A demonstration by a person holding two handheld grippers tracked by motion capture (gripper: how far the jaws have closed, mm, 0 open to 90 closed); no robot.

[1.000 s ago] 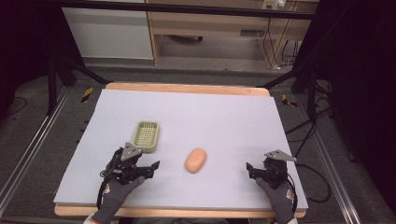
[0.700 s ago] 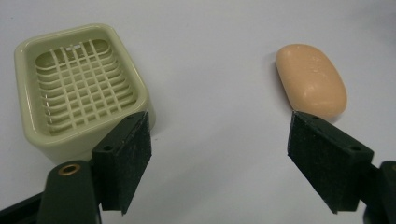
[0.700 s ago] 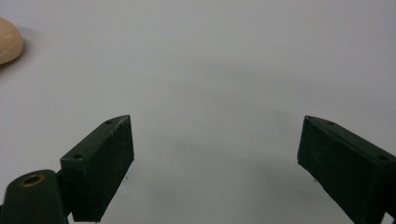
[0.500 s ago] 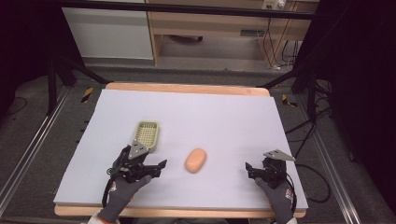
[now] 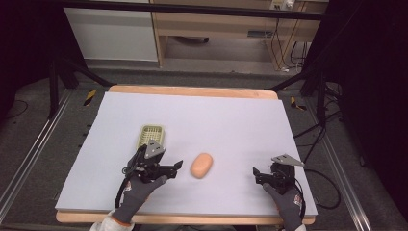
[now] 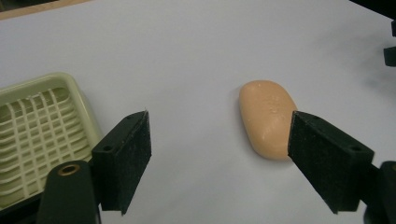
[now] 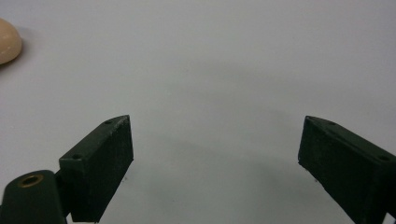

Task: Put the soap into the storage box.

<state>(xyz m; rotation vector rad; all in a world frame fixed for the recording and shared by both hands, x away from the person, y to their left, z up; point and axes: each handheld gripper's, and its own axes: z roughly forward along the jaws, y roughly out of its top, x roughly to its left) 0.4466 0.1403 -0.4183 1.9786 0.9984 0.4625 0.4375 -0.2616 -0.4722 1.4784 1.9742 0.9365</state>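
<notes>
A peach-coloured soap bar point(image 5: 201, 165) lies on the pale mat, near the front middle. My left gripper point(image 5: 174, 168) is just left of it, open, with its jaws pointing at the bar. In the left gripper view the soap bar point(image 6: 268, 119) lies ahead between the spread jaws of the left gripper point(image 6: 219, 144), close to the right jaw and untouched. A pale green slatted soap dish point(image 5: 151, 136) sits behind the left hand, and the soap dish point(image 6: 42, 135) appears beside the left jaw. My right gripper point(image 5: 258, 175) rests open at the front right, holding nothing; from the right gripper point(image 7: 215, 149) the soap bar point(image 7: 8, 41) peeks in at the far left.
The mat point(image 5: 231, 120) covers a wooden table whose front edge point(image 5: 192, 219) runs just below both gloved hands. Metal rails and black stand legs flank the table on the floor. A cabinet stands beyond the far edge.
My left gripper has slid to the right, closing in on the soap bar. The right gripper has stayed almost still. Soap and dish have not moved.
</notes>
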